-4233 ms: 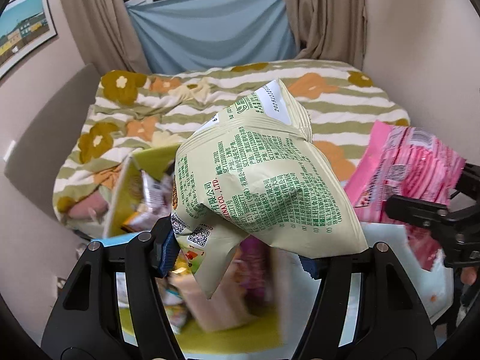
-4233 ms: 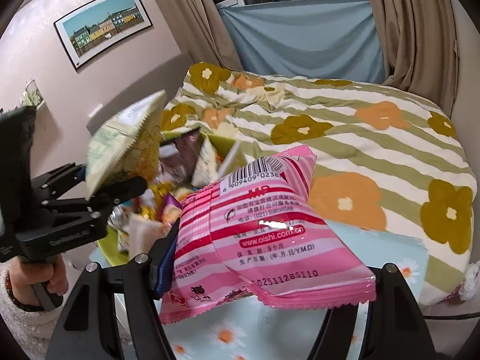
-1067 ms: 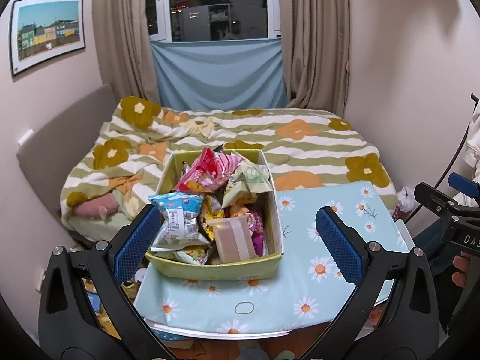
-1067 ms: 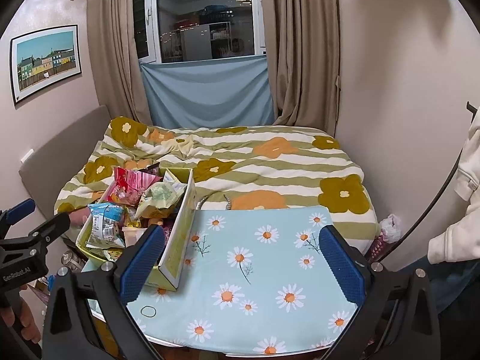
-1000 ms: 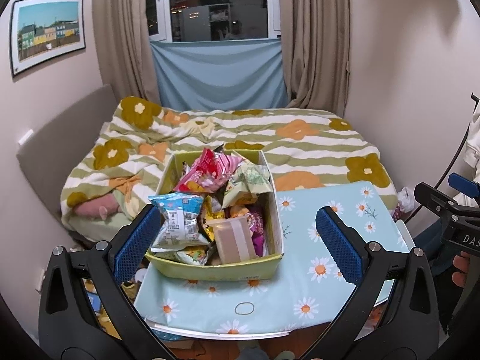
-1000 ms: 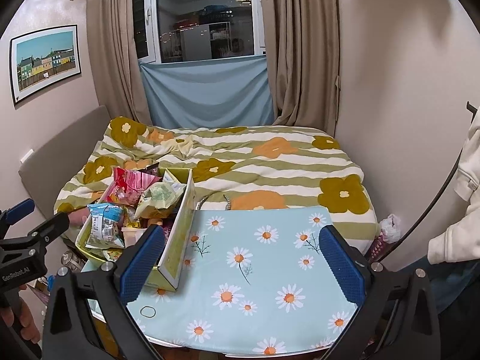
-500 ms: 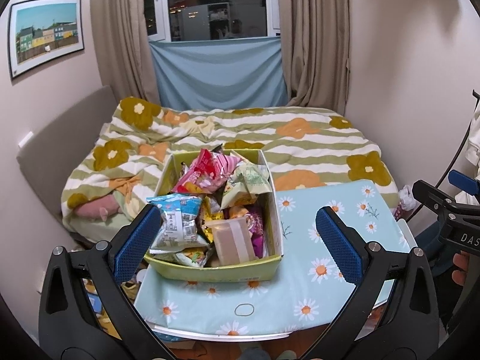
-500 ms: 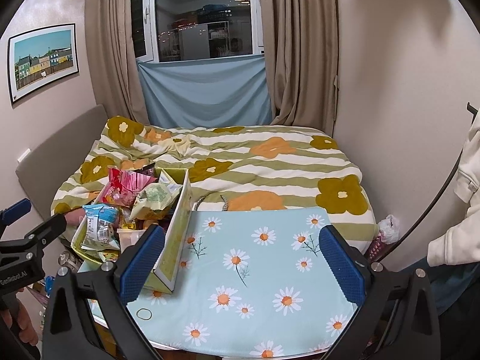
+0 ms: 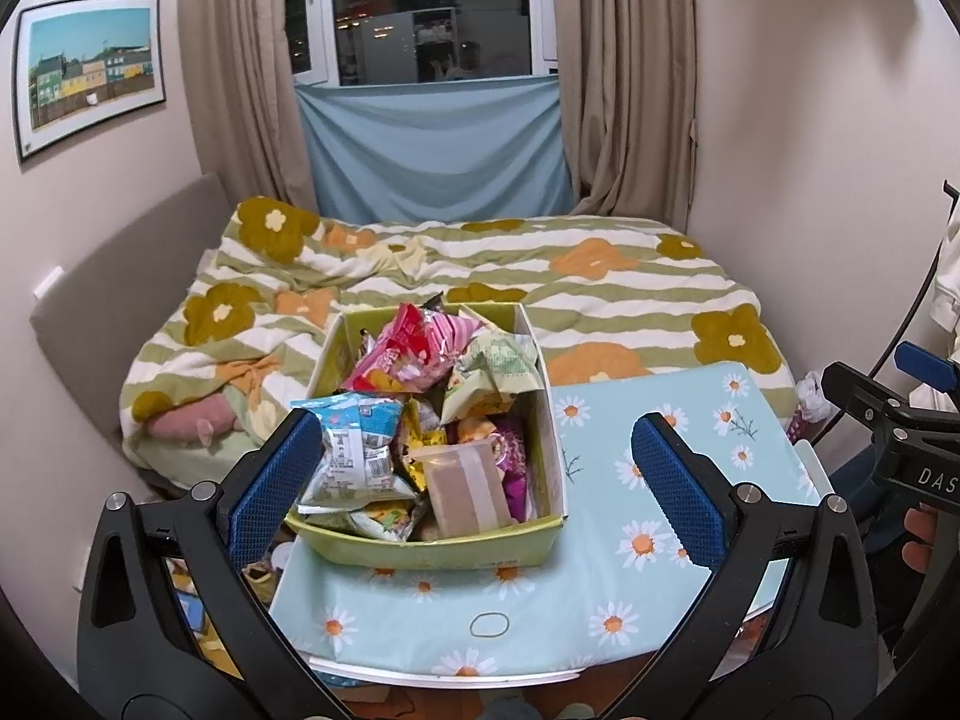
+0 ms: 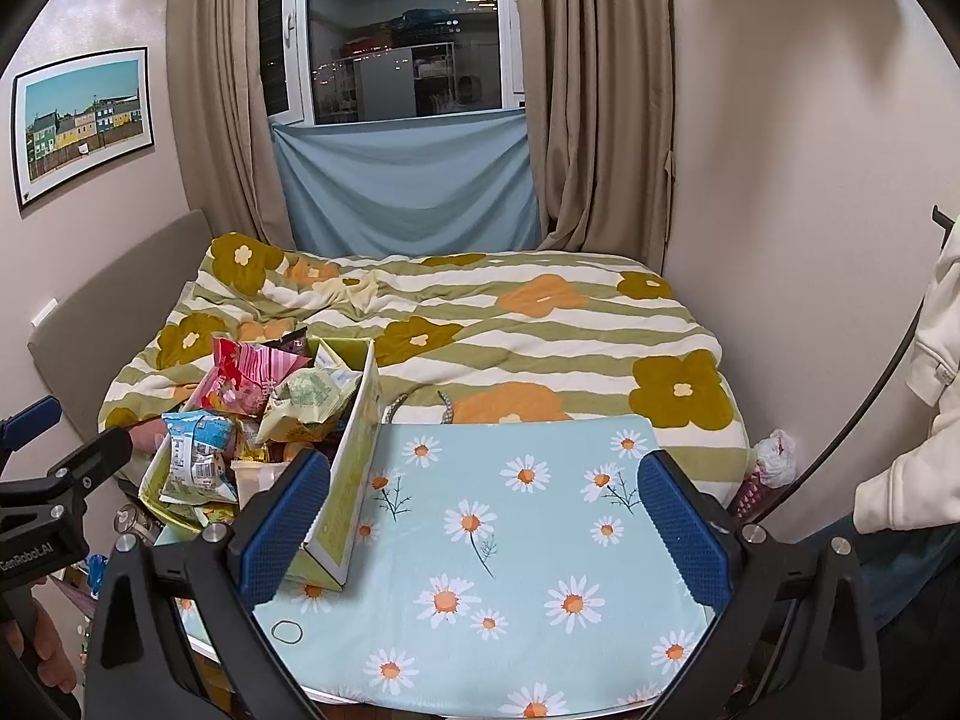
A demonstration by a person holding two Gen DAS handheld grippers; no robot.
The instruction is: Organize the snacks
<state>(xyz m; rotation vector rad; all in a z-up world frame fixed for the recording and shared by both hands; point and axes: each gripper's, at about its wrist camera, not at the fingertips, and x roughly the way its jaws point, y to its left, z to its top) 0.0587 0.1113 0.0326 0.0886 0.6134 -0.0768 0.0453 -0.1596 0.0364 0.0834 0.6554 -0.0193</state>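
A yellow-green box point(image 9: 420, 546) point(image 10: 351, 480) stands on the left part of the daisy-print table, heaped with snack packets. On top lie a pink bag point(image 9: 414, 354) point(image 10: 249, 381), a pale green bag point(image 9: 492, 366) point(image 10: 309, 390), a blue-white packet point(image 9: 357, 450) point(image 10: 195, 450) and a taped brown tub point(image 9: 465, 489). My left gripper point(image 9: 477, 477) is open and empty, held back from the near side of the box. My right gripper point(image 10: 486, 507) is open and empty over the tablecloth, to the right of the box.
The table point(image 10: 516, 540) carries a light blue cloth with daisies and a small rubber band point(image 10: 287, 632) near its front edge. Behind it lies a bed point(image 10: 540, 324) with a flowered striped cover. A person's sleeve point(image 10: 924, 420) shows at the far right.
Four seconds ago each gripper was shut on a bag, green left, pink right; both bags now lie in the box. Over the last second both grippers barely moved.
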